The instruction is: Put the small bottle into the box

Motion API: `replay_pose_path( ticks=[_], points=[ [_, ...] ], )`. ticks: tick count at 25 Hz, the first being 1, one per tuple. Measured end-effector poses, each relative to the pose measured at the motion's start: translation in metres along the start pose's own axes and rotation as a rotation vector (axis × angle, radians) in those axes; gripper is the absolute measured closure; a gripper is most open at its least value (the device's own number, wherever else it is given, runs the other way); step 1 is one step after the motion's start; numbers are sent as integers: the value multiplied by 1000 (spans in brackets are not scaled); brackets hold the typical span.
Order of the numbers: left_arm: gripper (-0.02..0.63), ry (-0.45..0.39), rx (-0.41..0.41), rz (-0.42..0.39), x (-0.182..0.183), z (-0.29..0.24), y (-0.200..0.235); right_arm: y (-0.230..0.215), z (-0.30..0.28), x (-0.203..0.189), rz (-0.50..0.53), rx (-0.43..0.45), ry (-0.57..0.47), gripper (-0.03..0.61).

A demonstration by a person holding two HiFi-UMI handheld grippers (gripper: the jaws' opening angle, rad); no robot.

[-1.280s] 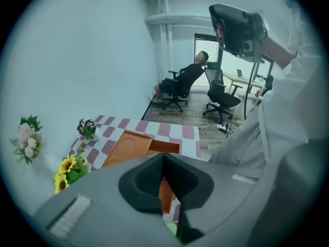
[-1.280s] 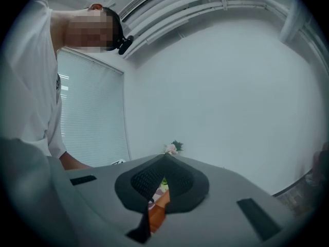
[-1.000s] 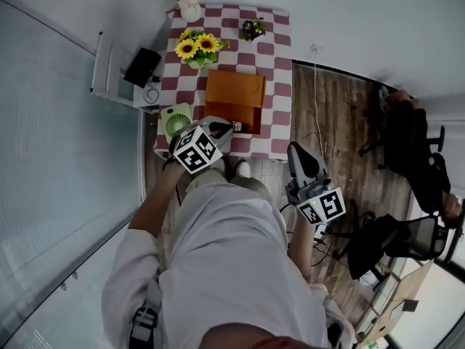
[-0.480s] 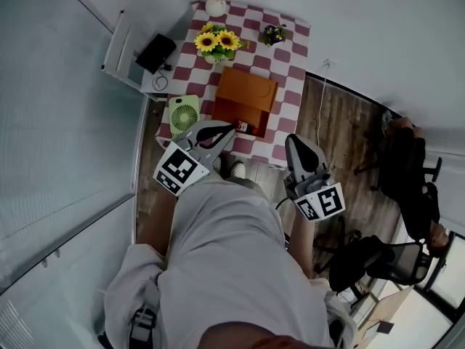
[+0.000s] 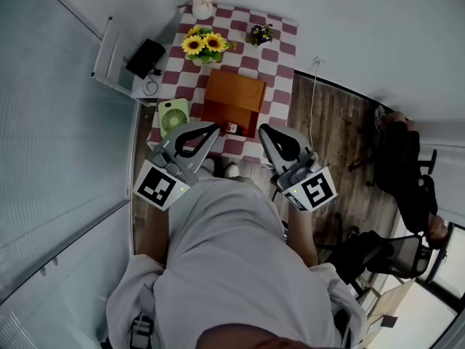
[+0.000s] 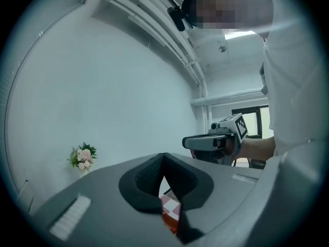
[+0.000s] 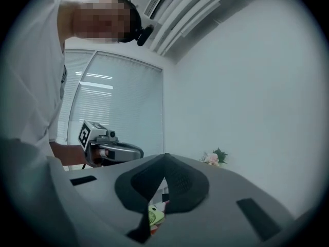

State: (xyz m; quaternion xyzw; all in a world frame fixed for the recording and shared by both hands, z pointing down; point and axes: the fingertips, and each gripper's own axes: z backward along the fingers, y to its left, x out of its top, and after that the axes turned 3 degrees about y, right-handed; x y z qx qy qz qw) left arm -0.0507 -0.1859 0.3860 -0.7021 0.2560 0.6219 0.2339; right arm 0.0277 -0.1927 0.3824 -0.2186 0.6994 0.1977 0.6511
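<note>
The left claw (image 6: pixel 164 158) is seen fully closed, its black textured pads (image 6: pixel 144 181) met at the tips with nothing gripped. The checked tabletop (image 6: pixel 171 205) shows through the slit below. The right claw (image 7: pixel 165 158) is likewise closed and empty, with a round green fan (image 7: pixel 156 216) glimpsed in its slit. Only the head view shows the small bottle (image 5: pixel 232 128), at the lower edge of the flat orange box (image 5: pixel 236 93), upper centre of frame.
</note>
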Motion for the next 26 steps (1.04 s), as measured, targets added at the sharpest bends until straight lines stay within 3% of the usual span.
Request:
replay_pose_path(
  ticks=[5, 12, 19, 26],
  points=[
    [614, 14, -6, -31, 3, -5, -3, 5, -4, 5, 50, 17, 3, 578],
    [614, 11, 21, -54, 7, -13, 2, -12, 2, 11, 47, -30, -19, 578],
    [615, 47, 24, -178, 8, -15, 1, -19, 5, 6, 44, -77, -1, 578],
    [615, 8, 37, -123, 15, -15, 0, -17, 8, 9, 43, -103, -4, 578]
  ],
)
